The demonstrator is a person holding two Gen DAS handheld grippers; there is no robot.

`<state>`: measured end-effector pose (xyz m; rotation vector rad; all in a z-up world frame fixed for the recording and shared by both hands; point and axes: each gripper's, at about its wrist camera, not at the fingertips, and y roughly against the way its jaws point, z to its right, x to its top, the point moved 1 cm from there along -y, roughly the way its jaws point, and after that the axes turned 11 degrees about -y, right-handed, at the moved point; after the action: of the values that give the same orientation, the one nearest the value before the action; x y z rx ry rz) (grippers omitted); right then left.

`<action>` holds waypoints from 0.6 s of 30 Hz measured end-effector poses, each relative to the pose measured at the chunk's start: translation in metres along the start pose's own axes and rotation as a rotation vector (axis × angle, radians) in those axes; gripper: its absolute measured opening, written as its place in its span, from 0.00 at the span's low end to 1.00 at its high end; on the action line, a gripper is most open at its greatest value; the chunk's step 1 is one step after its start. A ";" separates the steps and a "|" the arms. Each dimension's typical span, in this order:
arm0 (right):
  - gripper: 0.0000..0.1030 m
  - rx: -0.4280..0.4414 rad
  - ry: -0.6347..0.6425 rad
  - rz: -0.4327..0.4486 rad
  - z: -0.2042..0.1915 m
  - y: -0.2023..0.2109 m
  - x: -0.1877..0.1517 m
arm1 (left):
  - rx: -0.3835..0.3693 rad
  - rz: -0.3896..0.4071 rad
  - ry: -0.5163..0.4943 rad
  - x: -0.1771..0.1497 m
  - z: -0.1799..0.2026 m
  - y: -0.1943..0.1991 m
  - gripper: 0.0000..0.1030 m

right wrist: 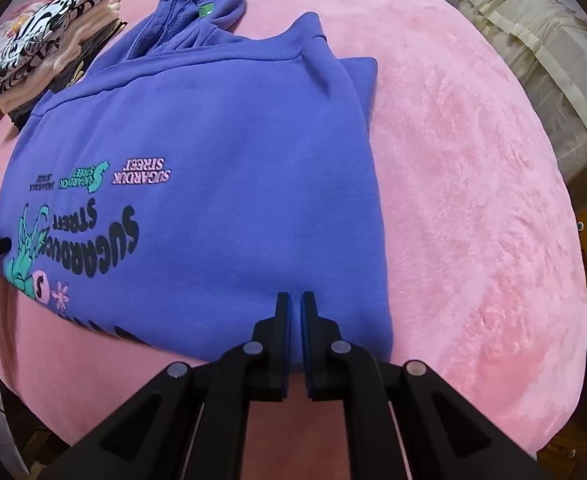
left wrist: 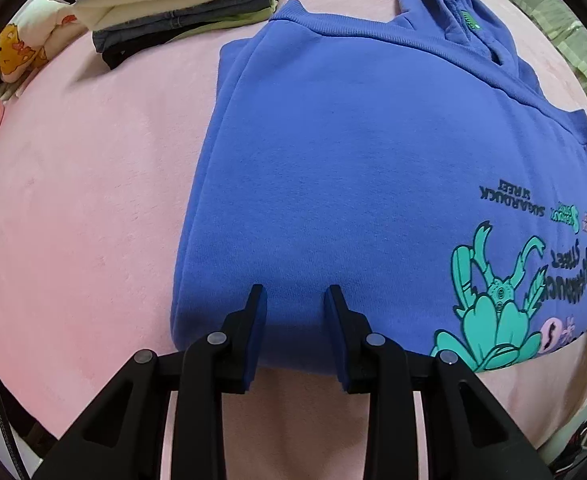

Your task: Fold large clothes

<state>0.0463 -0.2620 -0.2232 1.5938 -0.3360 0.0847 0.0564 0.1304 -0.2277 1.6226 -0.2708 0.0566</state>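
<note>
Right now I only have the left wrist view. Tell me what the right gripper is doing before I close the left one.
Observer: The right gripper is shut, tips at the hoodie's near edge; whether it pinches cloth I cannot tell.
Operator: Describe the hoodie's right side.
Observer: Folded in; the sleeve cuff lies beside the hood.
Operator: Report what lies right of it.
Observer: Pink blanket, then a plastic-wrapped bundle beyond.

Blue hoodie (left wrist: 333, 168): matt knit fleece w/ ribbed hem being shown, print looking rubbery & smooth. Pink cover (right wrist: 473, 200): plush, fuzzy nap being seen. Left gripper (left wrist: 295, 294) & right gripper (right wrist: 296, 300): matt black plastic, blue pads, dull metal pins.
</note>
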 end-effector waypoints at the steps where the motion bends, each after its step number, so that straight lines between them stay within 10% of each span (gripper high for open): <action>1: 0.05 0.017 -0.017 -0.005 0.000 0.003 0.002 | -0.006 -0.005 0.007 0.003 0.000 0.003 0.28; 8: 0.07 0.111 -0.045 0.024 -0.009 0.029 0.036 | -0.032 0.076 0.012 0.040 0.005 0.037 0.36; 12: 0.34 0.161 -0.054 0.021 -0.020 0.030 0.064 | -0.035 0.140 -0.021 0.074 0.017 0.056 0.44; 18: 0.36 0.187 -0.029 0.064 -0.039 0.031 0.113 | -0.057 0.220 -0.107 0.146 0.035 0.068 0.44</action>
<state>0.1515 -0.2418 -0.1617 1.7707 -0.4121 0.1457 0.1790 0.0718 -0.1346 1.5365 -0.5283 0.1291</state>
